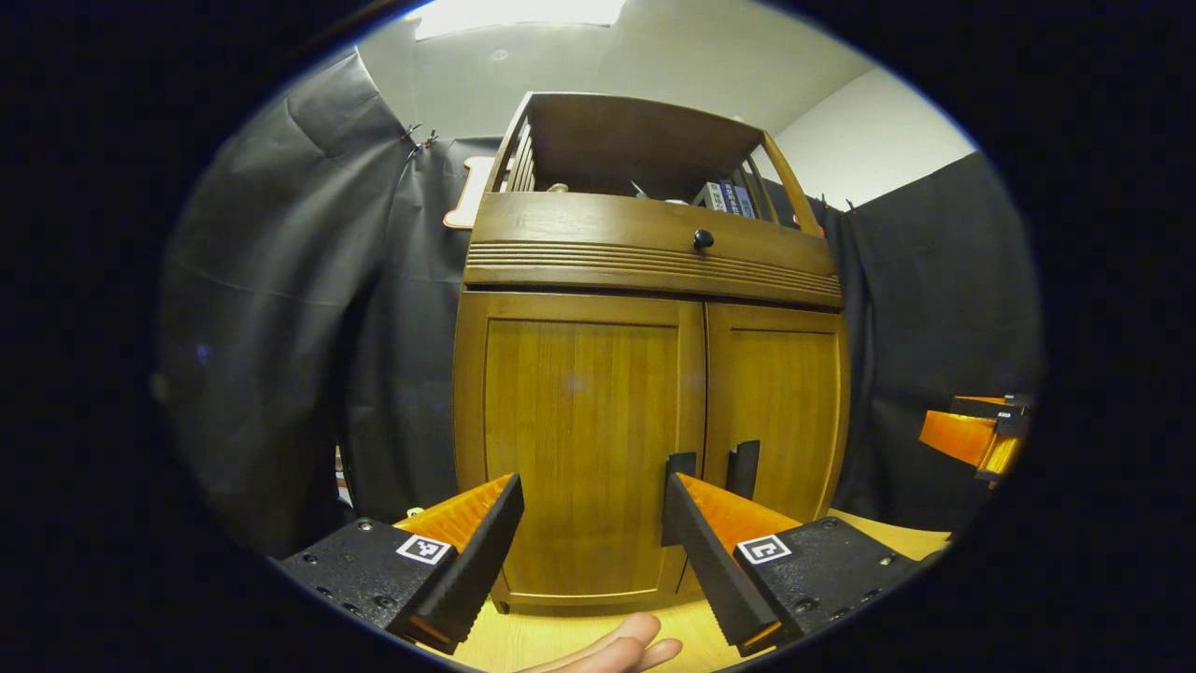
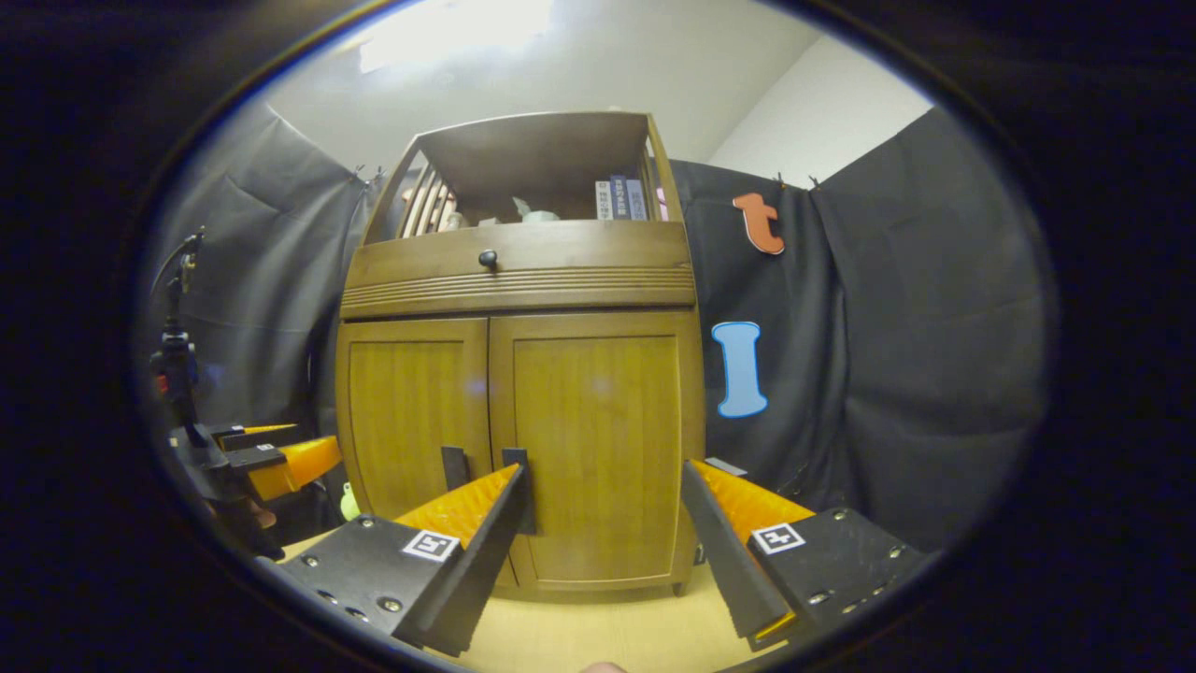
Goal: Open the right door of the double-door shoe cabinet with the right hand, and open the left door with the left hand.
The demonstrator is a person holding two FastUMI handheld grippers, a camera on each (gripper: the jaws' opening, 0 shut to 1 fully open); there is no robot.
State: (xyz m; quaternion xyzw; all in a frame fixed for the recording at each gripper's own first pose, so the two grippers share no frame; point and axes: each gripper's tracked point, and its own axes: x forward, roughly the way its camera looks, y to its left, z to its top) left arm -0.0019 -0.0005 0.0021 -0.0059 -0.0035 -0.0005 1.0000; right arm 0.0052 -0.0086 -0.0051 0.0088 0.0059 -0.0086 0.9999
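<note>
Your shoe cabinet (image 1: 645, 374) stands upright on the pale wooden surface (image 1: 551, 636), toward its far edge, with the black cloth wall (image 1: 280, 327) hanging right behind it and to both sides. Both doors are closed: the left door (image 1: 579, 449) and the right door (image 1: 780, 411) sit flush, and their two dark handles (image 1: 743, 467) stand side by side at the middle seam. Above the doors a drawer front carries a small dark knob (image 1: 703, 239), and the open shelf (image 2: 533, 178) on top holds some books and small items too small to tell apart.

Your left tool (image 1: 593, 523) is spread wide and holds nothing; it faces the left door from near the surface's front edge, with its inner finger lined up close to the handles but apart from them. A fingertip of your hand (image 1: 617, 650) shows beneath it.

Your right tool (image 2: 607, 523) is likewise spread wide and empty, facing the right door (image 2: 598, 449), its left finger overlapping the handles (image 2: 455, 467) from this angle; whether it touches them you cannot tell.

White walls and a bright ceiling light (image 2: 448, 28) rise above the cloth. A dark stand (image 2: 177, 355) stands at the left in the right gripper view.
</note>
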